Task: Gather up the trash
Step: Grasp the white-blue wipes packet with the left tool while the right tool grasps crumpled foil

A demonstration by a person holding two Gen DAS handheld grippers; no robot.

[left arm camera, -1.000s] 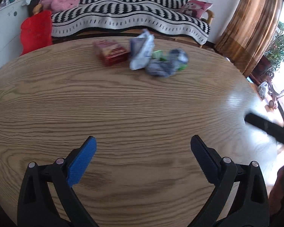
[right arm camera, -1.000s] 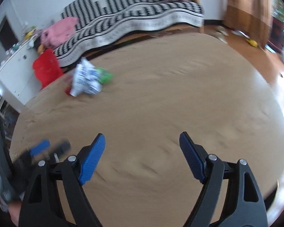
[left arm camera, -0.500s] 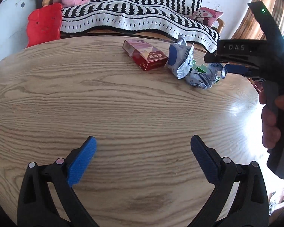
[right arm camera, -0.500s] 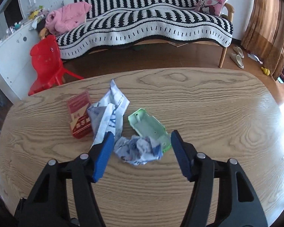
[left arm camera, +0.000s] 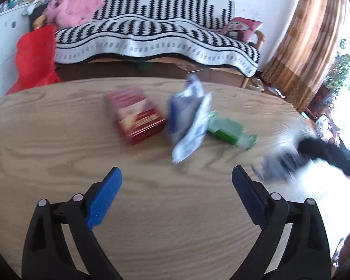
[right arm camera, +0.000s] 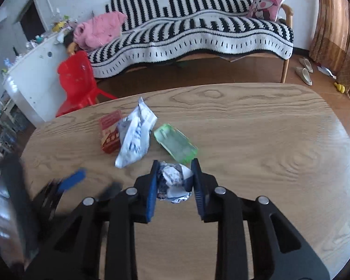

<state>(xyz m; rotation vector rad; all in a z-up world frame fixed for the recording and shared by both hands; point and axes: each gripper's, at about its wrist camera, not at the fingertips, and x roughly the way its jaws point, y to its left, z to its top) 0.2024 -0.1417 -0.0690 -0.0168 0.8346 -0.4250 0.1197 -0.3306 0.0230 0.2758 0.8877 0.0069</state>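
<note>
Trash lies on the oval wooden table [right arm camera: 268, 140]: a red box [right arm camera: 109, 133], a crumpled white-and-blue bag [right arm camera: 134, 140] and a green plastic tray [right arm camera: 175, 143]. My right gripper [right arm camera: 175, 163] is closing, and its blue pads press on a crumpled foil wrapper [right arm camera: 173, 182] just in front of the tray. In the left wrist view my left gripper [left arm camera: 176, 170] stands open and empty over bare wood, short of the red box [left arm camera: 137, 114], the bag [left arm camera: 189, 121] and the tray [left arm camera: 231, 130]. The wrapper [left arm camera: 275, 165] shows there as a blur at the right.
Beyond the table's far edge stand a sofa [right arm camera: 198, 30] under a black-and-white striped blanket, a red plastic chair [right arm camera: 77, 81] and a white cabinet [right arm camera: 30, 74]. Slippers [right arm camera: 303, 70] lie on the floor by the brown curtain [right arm camera: 338, 23] at the right.
The right gripper's jaws have narrowed onto the crumpled wrapper and drawn it a little away from the green tray. The left gripper has moved closer to the trash, still open.
</note>
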